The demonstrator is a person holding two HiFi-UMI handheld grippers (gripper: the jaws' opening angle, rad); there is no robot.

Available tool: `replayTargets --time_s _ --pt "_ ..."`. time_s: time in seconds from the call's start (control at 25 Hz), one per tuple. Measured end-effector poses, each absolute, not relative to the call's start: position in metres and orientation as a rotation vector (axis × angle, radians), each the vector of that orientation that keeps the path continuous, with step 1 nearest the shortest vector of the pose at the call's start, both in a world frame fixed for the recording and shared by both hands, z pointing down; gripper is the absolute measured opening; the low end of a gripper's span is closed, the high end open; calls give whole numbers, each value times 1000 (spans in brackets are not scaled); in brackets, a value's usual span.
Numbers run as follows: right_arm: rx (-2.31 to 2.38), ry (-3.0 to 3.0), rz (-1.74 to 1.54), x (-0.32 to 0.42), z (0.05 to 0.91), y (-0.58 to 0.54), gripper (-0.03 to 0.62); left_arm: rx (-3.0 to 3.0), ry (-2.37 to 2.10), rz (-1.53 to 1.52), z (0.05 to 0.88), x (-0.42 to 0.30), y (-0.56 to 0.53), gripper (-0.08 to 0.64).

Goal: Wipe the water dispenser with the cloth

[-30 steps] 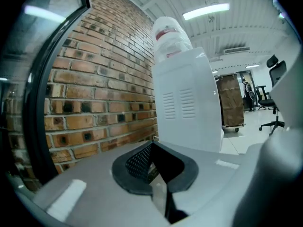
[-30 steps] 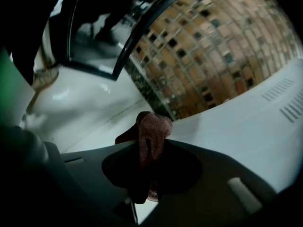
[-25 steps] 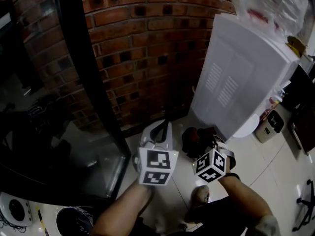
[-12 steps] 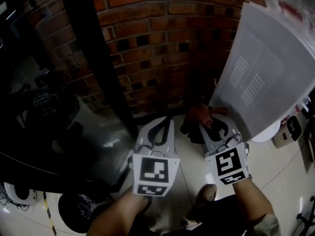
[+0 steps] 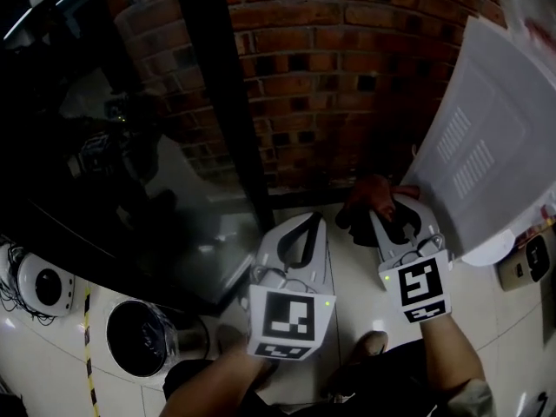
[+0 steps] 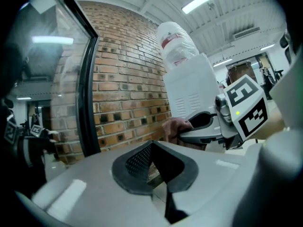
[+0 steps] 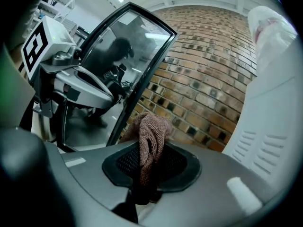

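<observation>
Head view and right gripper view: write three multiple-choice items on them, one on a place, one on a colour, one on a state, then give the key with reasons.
1. Where is the water dispenser in the head view?
A. far left
B. at the right, beside the brick wall
C. at the bottom edge

2. What colour is the cloth?
A. blue
B. white
C. brown

3. How is the right gripper?
A. open and empty
B. shut on the cloth
C. shut on a bottle

Key: 1 B, its white vented body fills the right side next to the bricks. 2 C, the right gripper view shows brown folds. 3 B, the cloth is pinched between the pads and sticks up past them.
</observation>
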State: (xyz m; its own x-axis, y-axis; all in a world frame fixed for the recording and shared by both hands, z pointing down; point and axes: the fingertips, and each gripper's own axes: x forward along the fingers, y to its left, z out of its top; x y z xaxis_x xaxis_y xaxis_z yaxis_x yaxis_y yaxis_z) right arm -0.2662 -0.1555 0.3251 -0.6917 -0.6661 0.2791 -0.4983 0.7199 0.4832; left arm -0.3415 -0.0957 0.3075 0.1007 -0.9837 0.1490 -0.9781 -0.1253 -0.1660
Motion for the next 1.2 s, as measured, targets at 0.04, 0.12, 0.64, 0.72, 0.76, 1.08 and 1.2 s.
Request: replayTargets --time_s 0.04,0.12,0.64,0.72,0.76,1.08,1.2 --pt "882 -2498 -525 -270 323 -155 103 -2291 2089 -346 306 -346 -90 0" --pt "851 -2536 -521 -281 318 -152 103 -2243 2153 -348 305 -355 -77 0" --pt "740 -2666 -605 -301 279 -110 101 -2028 2420 -222 289 -363 2 0" --pt "712 -2662 -639 -294 278 -97 103 -2024 2423 -212 287 -351 8 0" --pt "701 -2660 -654 -289 277 -90 103 -2023 2432 -201 287 -345 11 0" --pt "717 -2652 -706 -219 260 -58 103 -1979 2467 -76 283 -287 30 0" --pt "737 -2659 -708 -187 260 -48 103 -1985 2462 -58 285 -258 35 0"
